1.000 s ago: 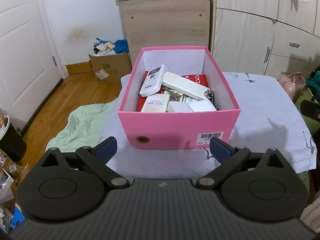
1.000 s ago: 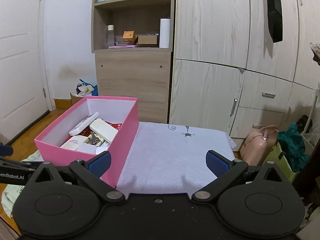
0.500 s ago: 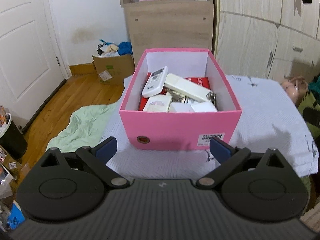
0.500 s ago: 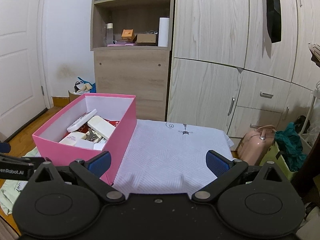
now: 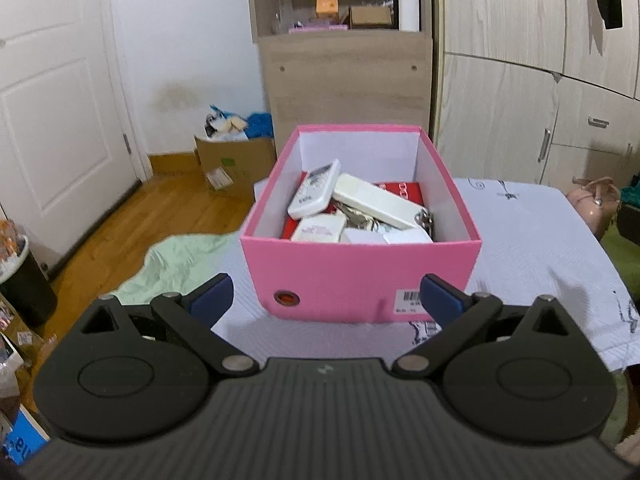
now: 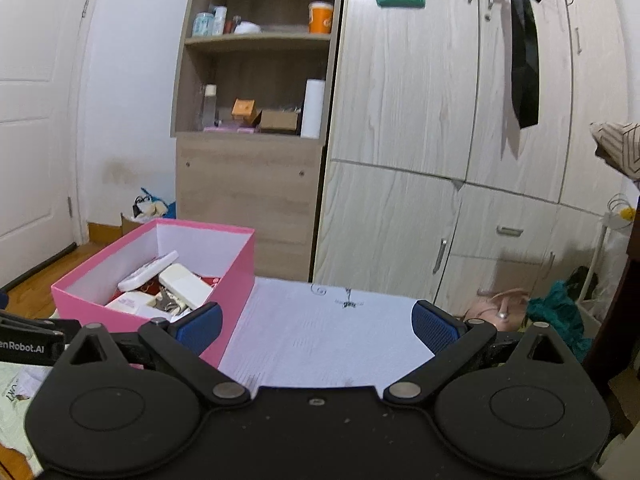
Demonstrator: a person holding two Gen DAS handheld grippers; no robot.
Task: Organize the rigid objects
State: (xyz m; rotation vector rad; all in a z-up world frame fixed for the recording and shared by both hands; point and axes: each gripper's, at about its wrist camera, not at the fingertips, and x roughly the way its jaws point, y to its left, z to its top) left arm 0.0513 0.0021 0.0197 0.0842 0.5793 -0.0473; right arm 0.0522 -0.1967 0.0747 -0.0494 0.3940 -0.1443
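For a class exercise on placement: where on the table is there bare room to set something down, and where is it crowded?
Free: the white cloth right of the pink box, out to its far and right edges; a narrow strip in front of the box. Crowded: inside the box, where remotes and small boxes pile up.

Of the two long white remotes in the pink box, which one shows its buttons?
The remote with the keypad, leaning at the pink box's back left. The plain white remote beside it shows no buttons.

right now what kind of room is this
Most likely a bedroom at home: a wall of wardrobe doors, a shelf unit of toiletries, and a pink box on what looks like a bed's white cover.
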